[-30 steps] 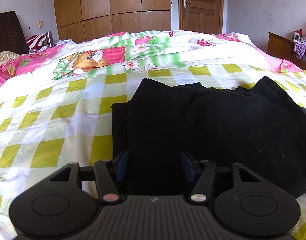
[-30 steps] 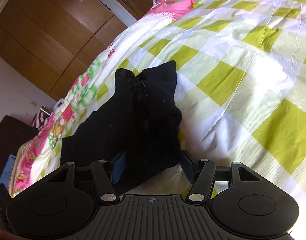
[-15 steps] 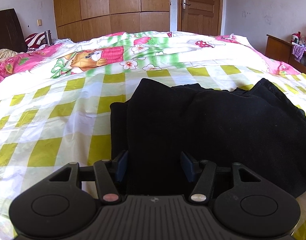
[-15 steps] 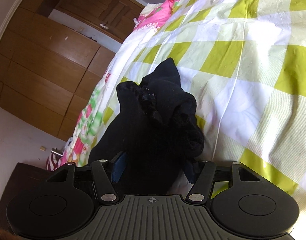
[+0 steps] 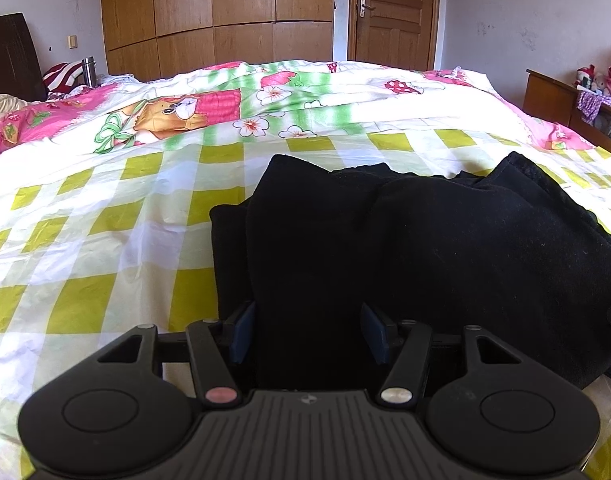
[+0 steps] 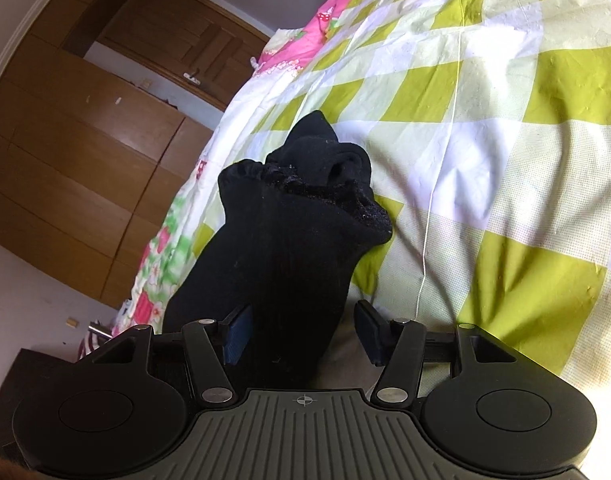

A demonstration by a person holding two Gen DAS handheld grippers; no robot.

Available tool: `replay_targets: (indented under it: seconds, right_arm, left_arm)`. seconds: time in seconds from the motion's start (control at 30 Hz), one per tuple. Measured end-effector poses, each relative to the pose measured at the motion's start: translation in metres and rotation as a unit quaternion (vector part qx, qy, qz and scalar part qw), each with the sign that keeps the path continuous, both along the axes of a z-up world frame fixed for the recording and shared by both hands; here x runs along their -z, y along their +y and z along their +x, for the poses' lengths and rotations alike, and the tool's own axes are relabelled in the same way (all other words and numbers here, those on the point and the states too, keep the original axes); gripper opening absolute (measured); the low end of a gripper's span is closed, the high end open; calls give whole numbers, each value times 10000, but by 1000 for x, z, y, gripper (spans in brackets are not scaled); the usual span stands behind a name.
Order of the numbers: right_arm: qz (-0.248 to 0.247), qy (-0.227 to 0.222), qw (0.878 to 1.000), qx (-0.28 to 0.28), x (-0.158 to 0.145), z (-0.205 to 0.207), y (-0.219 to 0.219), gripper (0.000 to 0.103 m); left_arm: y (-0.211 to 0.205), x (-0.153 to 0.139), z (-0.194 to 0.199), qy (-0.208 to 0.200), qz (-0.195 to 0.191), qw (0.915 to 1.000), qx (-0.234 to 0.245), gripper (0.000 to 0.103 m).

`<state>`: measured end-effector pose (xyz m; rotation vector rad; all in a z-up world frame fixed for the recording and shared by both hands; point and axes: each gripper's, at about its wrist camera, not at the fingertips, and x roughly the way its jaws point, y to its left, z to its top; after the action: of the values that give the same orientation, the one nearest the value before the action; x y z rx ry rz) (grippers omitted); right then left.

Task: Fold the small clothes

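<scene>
Presently, black cloth (image 5: pixel 405 248) is seen between the spread fingers of both the left gripper (image 5: pixel 307 330) and right gripper (image 6: pixel 299 334); whether it is pinched cannot be told.

black garment (image 5: pixel 405 248), bunched, partly folded, lying on checked bedspread (image 5: pixel 85 240)

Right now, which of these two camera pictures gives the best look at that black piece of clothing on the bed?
The left wrist view: the black garment spreads wide across the checked bedspread, its folded layers visible. The right wrist view shows only a narrow bunched end running between that gripper's fingers.
</scene>
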<state>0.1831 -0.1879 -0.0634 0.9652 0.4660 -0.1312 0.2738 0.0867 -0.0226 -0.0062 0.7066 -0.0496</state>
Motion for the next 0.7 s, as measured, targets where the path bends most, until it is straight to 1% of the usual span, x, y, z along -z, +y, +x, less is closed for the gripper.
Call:
replay_targets:
  seconds: [0.13, 0.2, 0.23, 0.3, 0.37, 0.4, 0.43, 0.47, 0.5, 0.57, 0.63, 0.67, 0.7]
  right_arm:
    - [132, -83, 9990, 427, -2, 21, -6, 55]
    - [-118, -152, 9980, 602, -3, 29, -8, 54]
    - [-229, -170, 9977, 616, -2, 34, -8, 54]
    - [-209, -213, 9979, 573, -2, 41, -7, 59]
    - [-73, -286, 9984, 477, -6, 36, -4, 57]
    - [-51, -399, 9983, 431, -9, 30, -3, 56]
    - [-215, -587, 9970, 448, -14, 22, 0, 56]
    - [-421, -679, 9956, 480, -15, 20, 2, 56]
    - [-459, -627, 9959, 471, -12, 26, 1, 58]
    - [-44, -321, 9980, 549, 2, 44, -7, 58]
    - [234, -377, 9971, 619, 5, 52, -14, 58]
    - [419, -368, 9966, 602, 4, 54, -18, 51]
    - [597, -316, 9960, 582, 3, 56, -23, 30]
  left_arm:
    - [0, -1, 1, 20, 11, 10000, 36, 70]
    - [1, -1, 2, 30, -7, 10000, 61, 70]
    - [1, -1, 2, 32, -15, 10000, 86, 70]
    - [0, -1, 2, 30, 11, 9999, 109, 70]
    - [-1, -3, 1, 7, 30, 9999, 110, 70]
    - [-1, -6, -1, -25, 19, 9999, 120, 69]
    - [-2, -8, -2, -60, 14, 9999, 147, 69]
    - [-2, -10, -2, -101, 16, 9998, 175, 69]
    - [-5, -13, -3, -164, 41, 9996, 208, 69]
    - [-12, -20, -4, -336, 114, 9991, 252, 69]
    - [-20, -27, -4, -492, 76, 9984, 271, 69]
    - [-26, -29, -2, -513, 38, 9982, 306, 69]
    - [-32, -30, 1, -487, 25, 9982, 362, 69]
